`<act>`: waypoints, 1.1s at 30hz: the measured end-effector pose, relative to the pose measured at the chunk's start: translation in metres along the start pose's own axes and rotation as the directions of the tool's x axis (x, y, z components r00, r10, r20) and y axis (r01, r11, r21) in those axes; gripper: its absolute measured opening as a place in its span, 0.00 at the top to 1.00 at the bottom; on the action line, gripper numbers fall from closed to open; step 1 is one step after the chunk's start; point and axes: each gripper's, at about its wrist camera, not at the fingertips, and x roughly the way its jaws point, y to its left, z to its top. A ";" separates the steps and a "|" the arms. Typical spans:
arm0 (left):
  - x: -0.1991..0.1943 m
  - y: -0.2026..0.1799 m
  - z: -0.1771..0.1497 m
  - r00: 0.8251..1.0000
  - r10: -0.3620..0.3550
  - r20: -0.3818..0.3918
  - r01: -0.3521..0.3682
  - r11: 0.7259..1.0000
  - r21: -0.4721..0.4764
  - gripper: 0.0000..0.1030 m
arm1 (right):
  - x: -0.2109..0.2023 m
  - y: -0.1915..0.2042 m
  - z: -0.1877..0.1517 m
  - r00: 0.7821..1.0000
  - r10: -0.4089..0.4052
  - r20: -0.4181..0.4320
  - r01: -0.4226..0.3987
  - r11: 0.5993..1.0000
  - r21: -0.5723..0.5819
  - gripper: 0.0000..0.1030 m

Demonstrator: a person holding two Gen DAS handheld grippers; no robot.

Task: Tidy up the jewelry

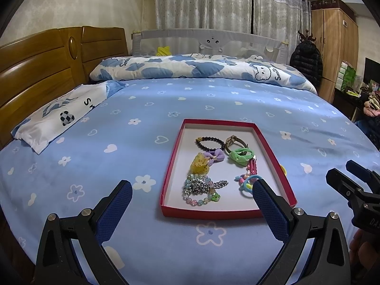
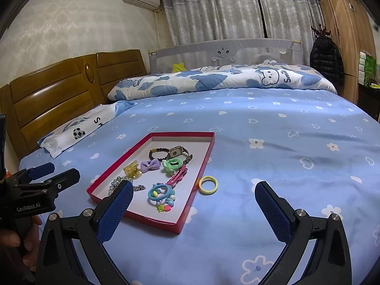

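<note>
The yellow ring [image 2: 208,184] lay flat on the sheet [image 2: 285,166], just beside the tray [image 2: 152,220] on its right wall, outside it. From the right gripper [image 2: 194,198] it sat ahead, just past the gap between the fingers, closer to the left finger [image 2: 116,211] than the right one. In the left wrist view only a sliver of it showed beyond the tray's far wall.

Handling, as a guess: looked like a soft elastic hair tie, v. light, no fragility. It would squash under a pinch and prob. drag on the fabric, not slide. Best hold: pinch across one side of the band, one finger inside the loop, one outside; sheet gives, so press in a bit.

Right gripper was spread wide, nothing held. Left gripper [image 1: 192,198] was also wide and empty, its right finger [image 1: 270,209] overlapping the tray's near right corner in view; contact can't be told.

Inside the tray were a bead bracelet [image 1: 210,142], watch [image 1: 234,142], purple bow [image 1: 215,155], green tie [image 1: 239,155], yellow clip [image 1: 199,165], pink clips [image 1: 253,166], chain w/ pastel beads [image 1: 200,187] and blue ties [image 2: 160,192]. All sat loose, several touching.

Judging by this, the ring was the only piece left out.
</note>
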 end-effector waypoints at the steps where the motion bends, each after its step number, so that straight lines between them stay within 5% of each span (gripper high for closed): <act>1: 0.000 0.001 0.000 1.000 0.001 -0.001 -0.001 1.000 -0.001 0.01 | 0.000 0.000 0.000 1.000 0.000 -0.001 0.000 1.000 0.000 0.00; 33: 0.002 0.005 0.001 1.000 0.001 -0.003 -0.001 1.000 -0.007 0.01 | 0.000 0.001 0.001 1.000 0.006 -0.001 -0.006 1.000 0.006 0.00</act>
